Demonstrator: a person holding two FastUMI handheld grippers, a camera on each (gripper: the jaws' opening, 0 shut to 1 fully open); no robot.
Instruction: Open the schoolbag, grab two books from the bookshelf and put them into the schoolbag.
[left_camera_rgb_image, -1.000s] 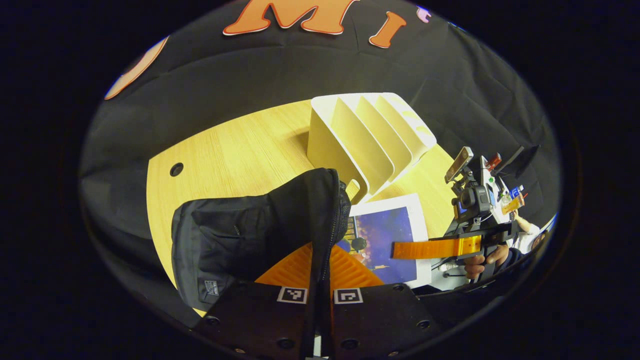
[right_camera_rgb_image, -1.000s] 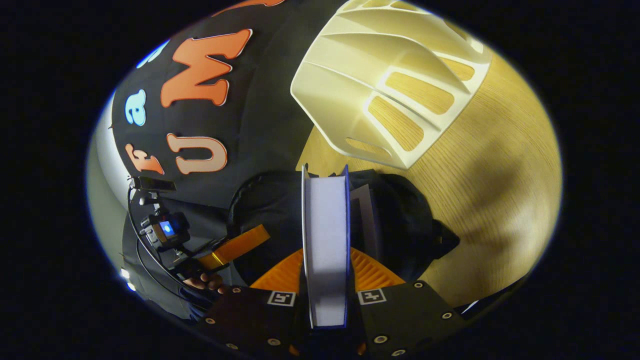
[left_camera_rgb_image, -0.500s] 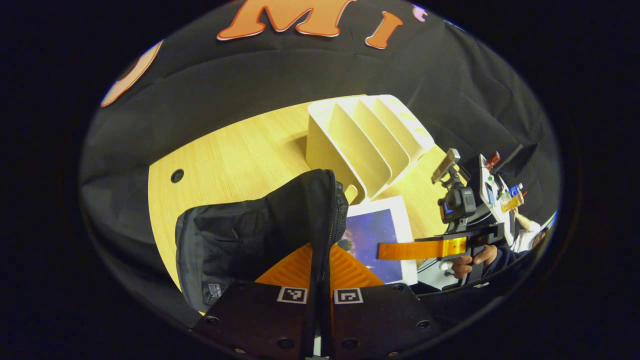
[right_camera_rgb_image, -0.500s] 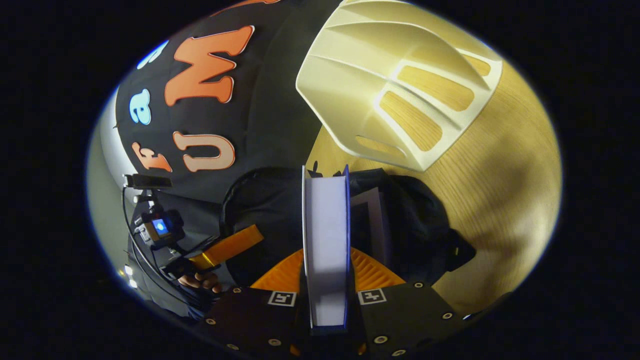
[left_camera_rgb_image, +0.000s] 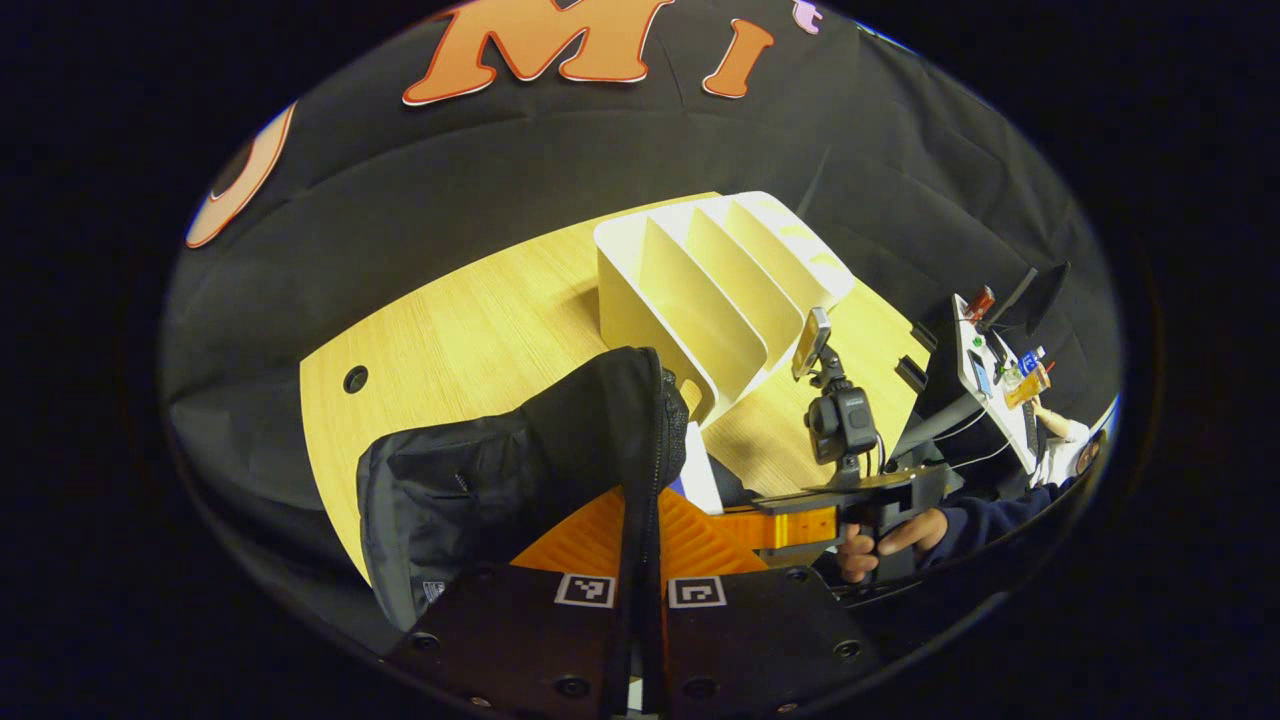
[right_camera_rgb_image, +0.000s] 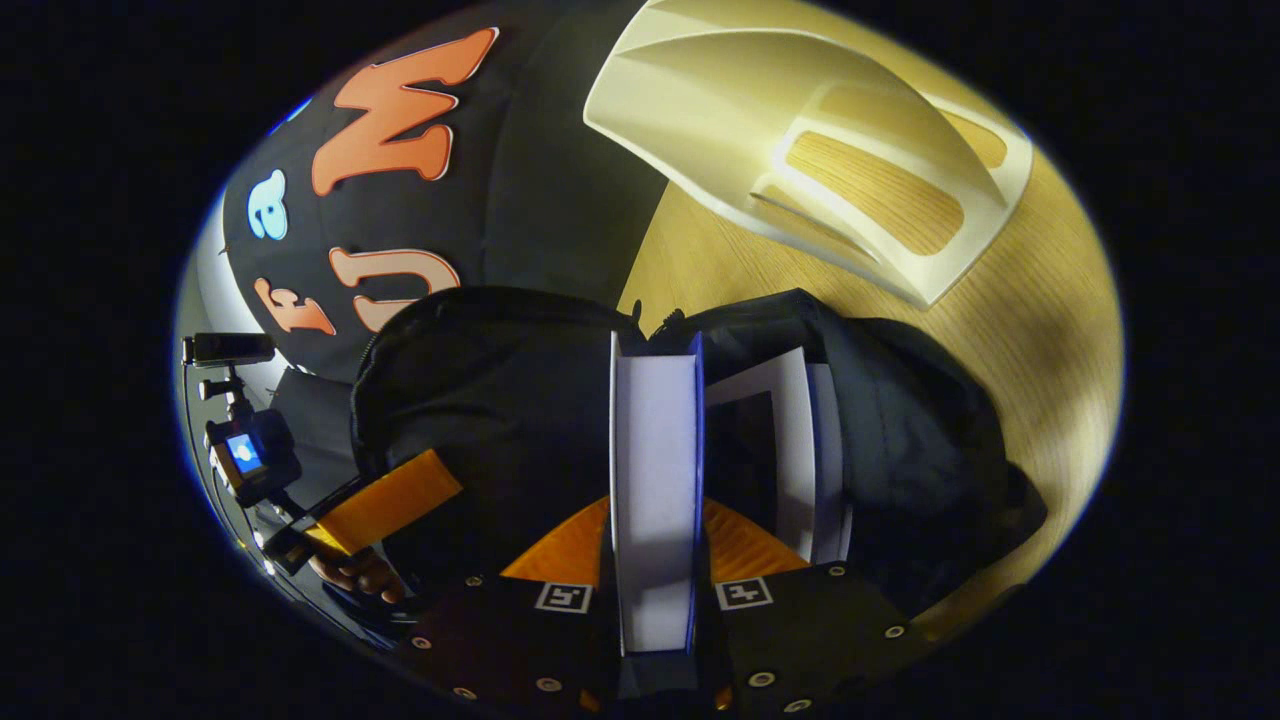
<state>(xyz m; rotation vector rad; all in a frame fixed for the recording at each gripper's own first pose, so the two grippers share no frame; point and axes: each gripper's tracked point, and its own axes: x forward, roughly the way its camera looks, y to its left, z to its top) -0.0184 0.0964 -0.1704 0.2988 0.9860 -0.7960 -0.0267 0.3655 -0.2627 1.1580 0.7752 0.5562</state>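
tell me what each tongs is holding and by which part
Left tongs: shut on the schoolbag, pinching its zipper edge. Right tongs: shut on a book, both covers clamped near its lower end.

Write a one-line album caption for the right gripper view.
Right gripper lowers a book into the open black schoolbag, beside another book.

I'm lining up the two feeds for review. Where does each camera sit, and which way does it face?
Left gripper view: rides the left tool, shut on the schoolbag rim, facing the bookshelf across the table; the right tool and a hand show.
Right gripper view: rides the right tool, shut on a book, facing into the open schoolbag; the left tool shows.
Shared: schoolbag, bookshelf, table.
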